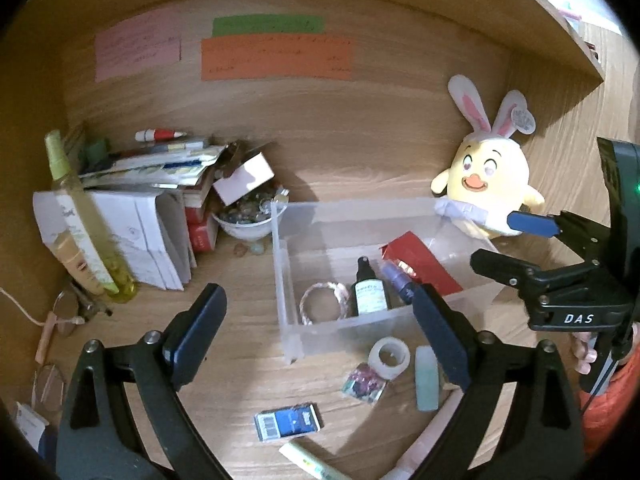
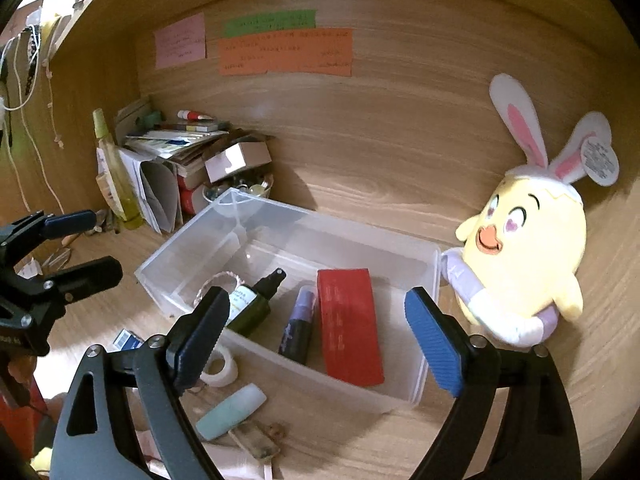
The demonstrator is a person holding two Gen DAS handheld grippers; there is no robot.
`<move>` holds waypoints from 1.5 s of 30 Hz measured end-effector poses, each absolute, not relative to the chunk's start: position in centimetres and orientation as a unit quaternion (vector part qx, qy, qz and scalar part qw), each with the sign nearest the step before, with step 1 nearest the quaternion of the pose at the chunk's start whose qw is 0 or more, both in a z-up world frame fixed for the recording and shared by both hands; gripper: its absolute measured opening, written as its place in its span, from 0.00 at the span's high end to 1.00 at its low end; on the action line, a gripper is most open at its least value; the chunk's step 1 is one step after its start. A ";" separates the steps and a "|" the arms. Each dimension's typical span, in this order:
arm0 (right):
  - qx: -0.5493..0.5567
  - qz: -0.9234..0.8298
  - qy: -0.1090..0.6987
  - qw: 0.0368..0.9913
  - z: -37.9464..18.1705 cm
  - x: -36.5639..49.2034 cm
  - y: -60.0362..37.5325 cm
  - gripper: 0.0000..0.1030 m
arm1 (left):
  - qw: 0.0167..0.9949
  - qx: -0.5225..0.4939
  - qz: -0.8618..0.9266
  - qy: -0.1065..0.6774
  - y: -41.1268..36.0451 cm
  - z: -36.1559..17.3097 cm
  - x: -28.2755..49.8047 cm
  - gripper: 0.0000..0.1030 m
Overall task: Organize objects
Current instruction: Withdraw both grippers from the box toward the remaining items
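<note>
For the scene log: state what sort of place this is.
Most likely a home desk nook set under a wooden shelf. Handwritten colored paper notes are stuck to the back panel, a pile of books and papers fills the corner, and a plush chick sits beside a clear plastic bin.

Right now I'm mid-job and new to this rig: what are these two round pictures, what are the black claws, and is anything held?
Each picture comes from a fisheye camera on a hand-held gripper, looking along its fingers. The left gripper and right gripper are both open and hold nothing. On the wooden desk stands a clear plastic box with a red packet, a dark spray bottle, a purple tube and a bracelet inside. A tape roll, a mint-green tube and a blue box lie outside. A plush chick leans beside the box.
</note>
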State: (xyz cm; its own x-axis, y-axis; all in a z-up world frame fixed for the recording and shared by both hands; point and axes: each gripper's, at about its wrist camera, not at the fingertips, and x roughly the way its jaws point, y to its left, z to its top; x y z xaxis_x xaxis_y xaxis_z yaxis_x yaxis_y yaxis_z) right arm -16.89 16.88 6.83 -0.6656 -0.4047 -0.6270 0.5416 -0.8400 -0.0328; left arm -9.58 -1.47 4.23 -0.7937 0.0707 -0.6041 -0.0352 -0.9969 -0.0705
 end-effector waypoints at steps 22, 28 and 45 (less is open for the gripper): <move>0.359 -0.884 0.103 0.280 2.3 -13.5 17.9 0.14 | -0.002 -0.408 0.912 -0.043 -2.7 -2.0 -6.6 0.08; 0.371 -0.881 0.113 0.270 1.2 -13.4 18.1 0.15 | -0.004 -0.420 0.906 -0.046 -2.8 -3.0 -5.9 0.08; 0.424 -0.847 0.109 0.303 -2.3 -13.0 18.0 0.16 | -0.009 -0.472 0.880 -0.056 -3.4 -6.4 -5.9 0.08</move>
State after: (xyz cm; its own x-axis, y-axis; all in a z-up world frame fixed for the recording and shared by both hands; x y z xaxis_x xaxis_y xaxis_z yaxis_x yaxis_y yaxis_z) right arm -12.98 17.96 -2.28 -0.4572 -0.4199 -0.7840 0.6046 -0.7933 0.0723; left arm -5.94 -3.44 -6.42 -0.5547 0.0372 -0.8312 0.0678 -0.9937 -0.0897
